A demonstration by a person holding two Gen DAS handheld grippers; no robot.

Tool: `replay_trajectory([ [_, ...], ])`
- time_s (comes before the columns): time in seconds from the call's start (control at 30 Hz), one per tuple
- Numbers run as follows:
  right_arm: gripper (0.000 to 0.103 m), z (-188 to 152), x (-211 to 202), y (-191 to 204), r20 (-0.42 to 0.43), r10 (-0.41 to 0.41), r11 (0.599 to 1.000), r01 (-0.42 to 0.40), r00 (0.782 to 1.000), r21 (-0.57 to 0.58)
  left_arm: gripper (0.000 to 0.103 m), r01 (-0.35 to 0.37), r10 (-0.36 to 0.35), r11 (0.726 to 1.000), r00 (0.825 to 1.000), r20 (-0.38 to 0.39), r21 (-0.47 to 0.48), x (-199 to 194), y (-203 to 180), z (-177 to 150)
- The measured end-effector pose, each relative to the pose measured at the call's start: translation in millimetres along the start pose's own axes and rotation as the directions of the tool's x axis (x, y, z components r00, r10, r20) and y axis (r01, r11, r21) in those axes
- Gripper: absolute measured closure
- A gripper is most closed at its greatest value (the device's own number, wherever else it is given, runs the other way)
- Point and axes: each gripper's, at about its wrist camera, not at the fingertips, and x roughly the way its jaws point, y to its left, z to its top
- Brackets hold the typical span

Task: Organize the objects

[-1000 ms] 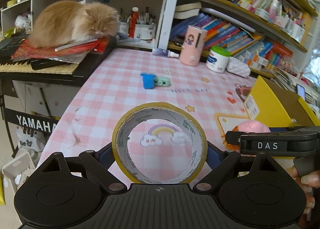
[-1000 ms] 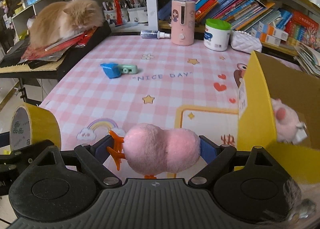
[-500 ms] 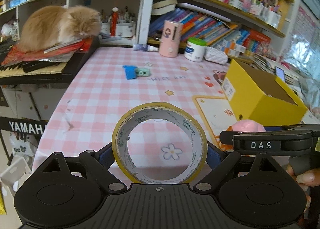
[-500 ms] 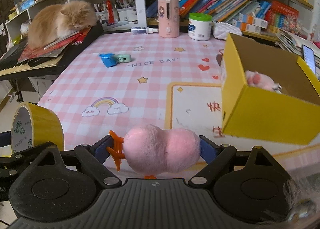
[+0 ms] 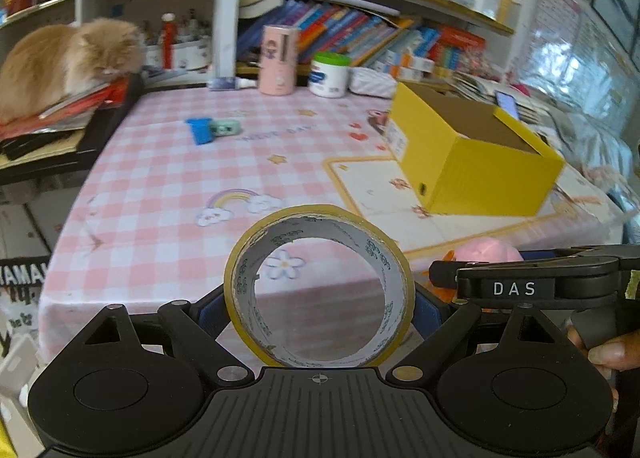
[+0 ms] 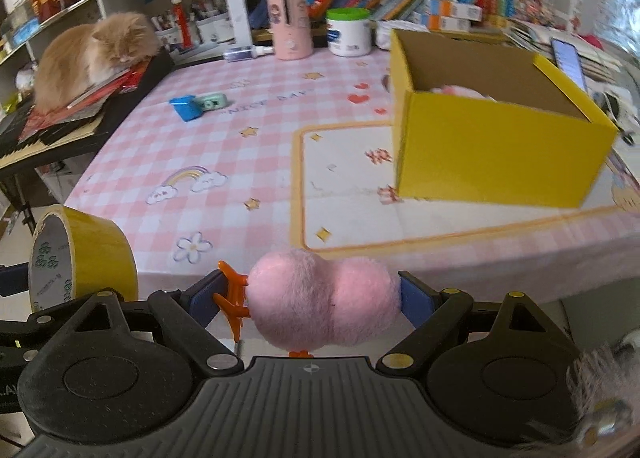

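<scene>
Pink checked tablecloth (image 6: 224, 130) fills the middle of both views, with the yellow box (image 6: 492, 154) open at the right. Low centre in the right wrist view, the right gripper (image 6: 320, 308) clamps a pink plush toy (image 6: 320, 304); the left gripper (image 5: 318, 298) pinches a roll of yellow tape (image 5: 318, 292). Judging by the layout, carry each above the box rim, centre it over the opening, then let go.

White letters "DAS" sit on the black body of the right tongs (image 5: 514, 288), seen from the left wrist view. "NICE DAY" is printed on the pink checked cloth of the tabletop (image 6: 280, 98), beside the small green item. Partial white lettering "AMA" shows on a black panel (image 5: 20, 274) at left; book spines too blurred to read.
</scene>
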Motion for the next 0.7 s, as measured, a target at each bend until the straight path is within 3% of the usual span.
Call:
replay_trajectory([
  [0.3,0.015,-21.7,-21.1,-35.4,-0.007,-0.085,0.992,0.085,0.996,0.097,0.013,0.108,-0.106,0.990,0.994,-0.026,0.092,12.5,-36.1,2.8],
  [0.7,0.015,-38.6,-49.4,-86.1,-0.007,-0.209,0.953,0.205,0.978,0.223,0.013,0.233,-0.227,0.953,0.972,-0.051,0.196,30.6,-88.1,11.0],
])
